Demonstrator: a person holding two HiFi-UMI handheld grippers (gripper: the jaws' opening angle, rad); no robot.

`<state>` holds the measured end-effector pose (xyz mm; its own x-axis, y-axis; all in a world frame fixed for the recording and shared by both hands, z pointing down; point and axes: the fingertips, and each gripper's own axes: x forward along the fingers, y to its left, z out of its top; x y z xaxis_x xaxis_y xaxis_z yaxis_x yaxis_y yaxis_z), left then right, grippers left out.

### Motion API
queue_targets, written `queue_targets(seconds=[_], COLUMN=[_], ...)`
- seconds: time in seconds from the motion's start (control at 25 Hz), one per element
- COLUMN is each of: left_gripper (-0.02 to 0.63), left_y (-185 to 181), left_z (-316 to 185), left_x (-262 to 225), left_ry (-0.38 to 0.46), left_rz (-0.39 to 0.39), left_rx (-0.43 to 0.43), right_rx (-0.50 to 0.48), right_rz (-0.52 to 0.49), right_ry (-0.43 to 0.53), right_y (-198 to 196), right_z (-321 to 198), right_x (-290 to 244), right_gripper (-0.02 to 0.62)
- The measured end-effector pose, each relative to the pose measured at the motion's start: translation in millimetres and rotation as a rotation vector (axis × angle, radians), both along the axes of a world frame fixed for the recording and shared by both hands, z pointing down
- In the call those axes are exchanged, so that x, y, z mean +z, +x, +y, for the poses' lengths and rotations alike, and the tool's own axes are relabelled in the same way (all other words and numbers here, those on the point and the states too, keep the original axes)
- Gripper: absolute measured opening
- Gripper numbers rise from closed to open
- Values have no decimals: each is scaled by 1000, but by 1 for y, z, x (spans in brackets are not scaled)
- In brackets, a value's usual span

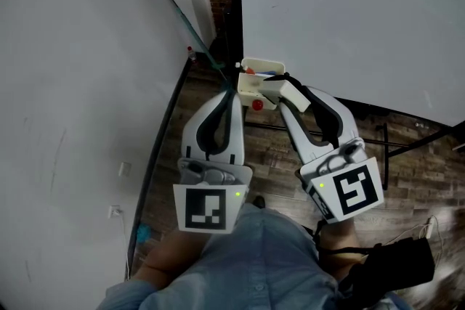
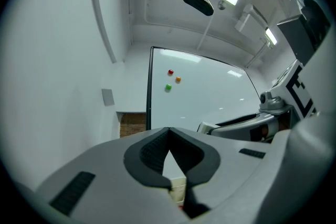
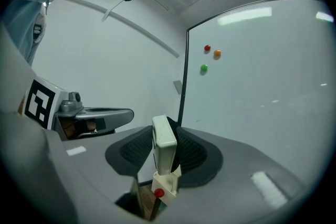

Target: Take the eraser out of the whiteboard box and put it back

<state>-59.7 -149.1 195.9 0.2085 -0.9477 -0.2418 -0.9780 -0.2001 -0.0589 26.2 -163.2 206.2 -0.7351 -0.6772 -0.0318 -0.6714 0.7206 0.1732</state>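
Right gripper (image 3: 164,153) on cream eraser (image 3: 164,136)

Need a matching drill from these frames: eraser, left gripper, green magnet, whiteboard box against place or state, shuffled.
Things:
1. eraser
2. left gripper
3. green magnet
4. whiteboard box

Place or state:
A. stuck on the whiteboard
B. jaws together, nothing between them
C. clamped between the jaws of the right gripper
D. directly under the eraser in the right gripper view

Pairs: 1-C, 2-B, 3-A, 4-D
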Motion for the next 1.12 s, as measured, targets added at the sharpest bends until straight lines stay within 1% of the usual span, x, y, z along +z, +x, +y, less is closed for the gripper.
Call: queue_targets(seconds=[0.44, 0.8, 1.12], left_gripper=[5, 5, 5], left_y=[-16, -35, -47], left_z=[-14, -45, -77], left_x=[3, 21, 41], left_ry=[-18, -72, -133], left_rz=[14, 30, 48], left_rx=[8, 18, 46], right_rx=[9, 23, 40], right_rz=[28, 75, 107], right_ry=[-27, -102, -174], right_y=[-16, -34, -47], right_z=[-16, -48, -75], right_x=[11, 43, 72], right_gripper=[135, 135, 135])
